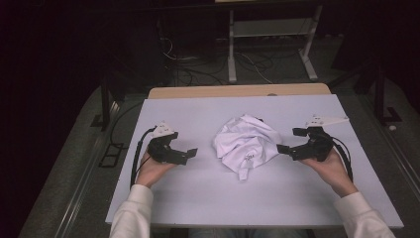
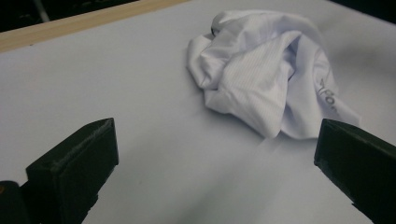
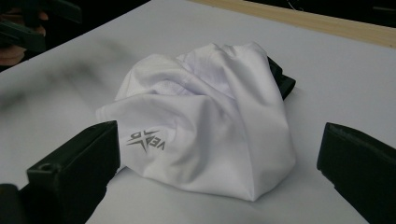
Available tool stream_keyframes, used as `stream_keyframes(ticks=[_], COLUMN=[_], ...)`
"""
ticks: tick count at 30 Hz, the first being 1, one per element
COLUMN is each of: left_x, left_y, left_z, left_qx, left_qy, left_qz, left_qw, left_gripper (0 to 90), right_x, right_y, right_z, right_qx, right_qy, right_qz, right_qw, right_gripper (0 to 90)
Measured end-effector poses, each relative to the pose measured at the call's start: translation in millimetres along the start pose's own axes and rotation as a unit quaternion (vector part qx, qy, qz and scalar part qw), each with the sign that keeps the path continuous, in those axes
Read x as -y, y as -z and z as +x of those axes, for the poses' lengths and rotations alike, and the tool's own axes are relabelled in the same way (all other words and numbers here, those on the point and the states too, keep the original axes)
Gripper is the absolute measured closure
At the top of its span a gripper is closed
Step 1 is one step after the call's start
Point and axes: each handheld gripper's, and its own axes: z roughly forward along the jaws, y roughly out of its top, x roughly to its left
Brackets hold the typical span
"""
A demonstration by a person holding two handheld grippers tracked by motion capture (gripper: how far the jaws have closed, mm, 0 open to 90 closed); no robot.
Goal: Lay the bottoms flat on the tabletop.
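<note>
The white garment (image 1: 247,145) lies crumpled in a loose heap at the middle of the table (image 1: 198,193), between the two tools and touching neither as far as the high view lets me judge. The left tool (image 1: 184,154) rests near the cloth on its left side, jaws spread wide with nothing between them; in the left gripper view the garment (image 2: 266,79) sits beyond the gap, apart from both jaws. The right tool (image 1: 287,150) is just beside the heap's right edge, also spread wide and holding nothing; in the right gripper view the garment (image 3: 205,126) fills most of the space ahead of its jaws, its grey printed logo (image 3: 147,140) close to one jaw.

The main risk is a blind pinch. The heap is several folded layers, so a tool that closes on the nearest bulge may catch two or three layers at once and lift the whole bundle rather than free an edge. A shallow bite on the smooth fabric could also slip out, and a sideways push would drag the heap across the table.

Hard to make out: hems, sleeves and collar are buried in the folds. A dark patch (image 3: 280,79) at the far side of the heap may be a trim or lining, though I cannot tell.
</note>
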Motion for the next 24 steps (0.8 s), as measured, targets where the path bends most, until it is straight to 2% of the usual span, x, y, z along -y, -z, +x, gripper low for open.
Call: stream_keyframes(ticks=[4,11,18,24], left_x=[-2.1,-2.5,-0.7,2.1], left_y=[-13.0,-29.9,-36.5,-41.6], left_z=[-5.8,-13.0,-13.6,-11.1], left_qx=[0.003,0.015,0.016,0.021], left_qy=[-0.010,-0.021,-0.015,-0.002], left_qz=[0.004,0.019,0.020,0.019], left_qw=[0.9999,0.9995,0.9995,0.9996], left_gripper=[0.0,0.0,0.0,0.0], right_x=[0.9,3.0,5.2,8.3], right_y=[-8.6,-21.1,-31.8,-39.8], right_z=[0.5,2.2,9.0,14.7], right_qx=[-0.002,-0.011,-0.020,-0.026], right_qy=[0.006,0.002,0.007,0.012], right_qz=[0.005,0.011,0.023,0.033], right_qw=[1.0000,0.9999,0.9995,0.9991], right_gripper=[0.0,0.0,0.0,0.0])
